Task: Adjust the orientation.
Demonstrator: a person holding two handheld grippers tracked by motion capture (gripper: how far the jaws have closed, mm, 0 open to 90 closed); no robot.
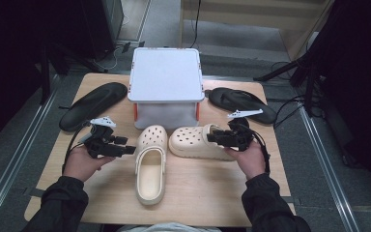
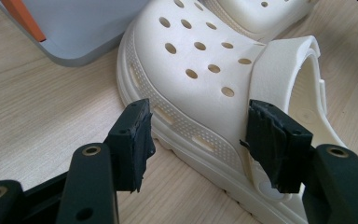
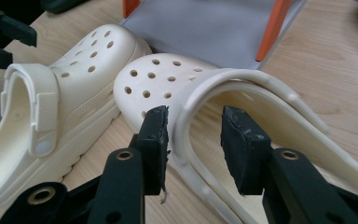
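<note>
Two cream clogs lie on the wooden table (image 1: 212,198). The left clog (image 1: 150,169) points its toe away from me. My left gripper (image 1: 128,150) is at its left side, open. In the left gripper view the jaws (image 2: 205,140) straddle that clog's sidewall (image 2: 196,60) near the strap rivet, and the left pad stands off the shoe. The right clog (image 1: 193,141) lies crosswise with its toe to the left. My right gripper (image 1: 211,137) is at its heel end, open. The curved heel strap (image 3: 242,79) runs between the pads (image 3: 198,140), with a gap to the right pad.
A grey lidded box (image 1: 165,87) with orange latches stands just behind the clogs. A black sandal (image 1: 92,104) lies at the back left and another (image 1: 241,104) at the back right. Bare wood stretches along the table's front edge.
</note>
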